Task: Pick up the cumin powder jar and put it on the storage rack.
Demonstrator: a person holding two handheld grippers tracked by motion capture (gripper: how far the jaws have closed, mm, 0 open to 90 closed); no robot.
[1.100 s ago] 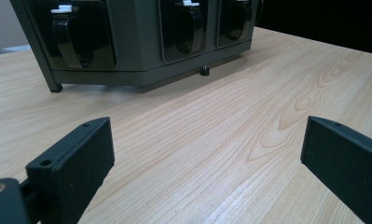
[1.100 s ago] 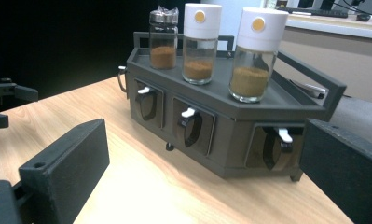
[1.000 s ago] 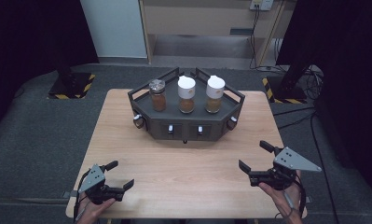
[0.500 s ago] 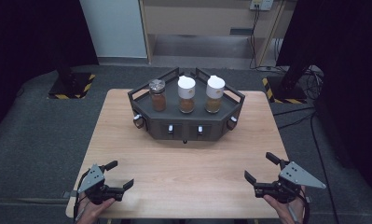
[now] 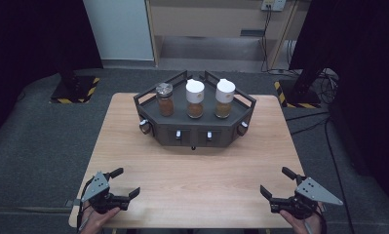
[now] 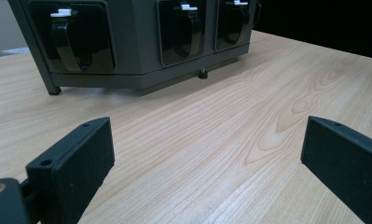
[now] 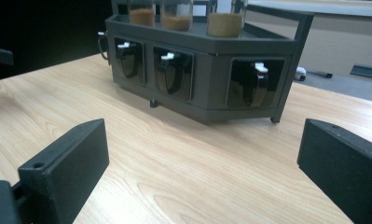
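While your right gripper (image 5: 275, 183) drew back toward your body over the last second, your left gripper (image 5: 125, 182) stayed put at the near left corner of the table (image 5: 197, 170). A second ago the right one sat farther forward and a little higher over the wood; half a second ago it had dropped nearer the edge; at this moment it rested low at the near right corner, level with its partner. Nothing else moved: the rack (image 5: 194, 129) and its three jars kept their places.

Both sets of jaws were released and wide apart, with nothing between them. In the left gripper view only bare wood lay between the jaws, and the rack (image 6: 141, 42) stood ahead of them and off toward the left jaw, well apart. In the right gripper view the rack (image 7: 197, 70) stood straight ahead of the jaws, again well apart, its front pockets with white-tipped clips facing you.

The jars stood in a row on top of the rack: the metal-capped jar (image 5: 165, 99) at the left, the middle jar (image 5: 195, 99) and the right jar (image 5: 224, 98), both white-capped. All were upright and untouched.

My reading: the pull-back looked like settling into a start or rest pose, not an approach. No reach had begun, so the work on the jars was either not yet opened or paused. You had a long forward reach ahead before either pair of jaws could close on anything.
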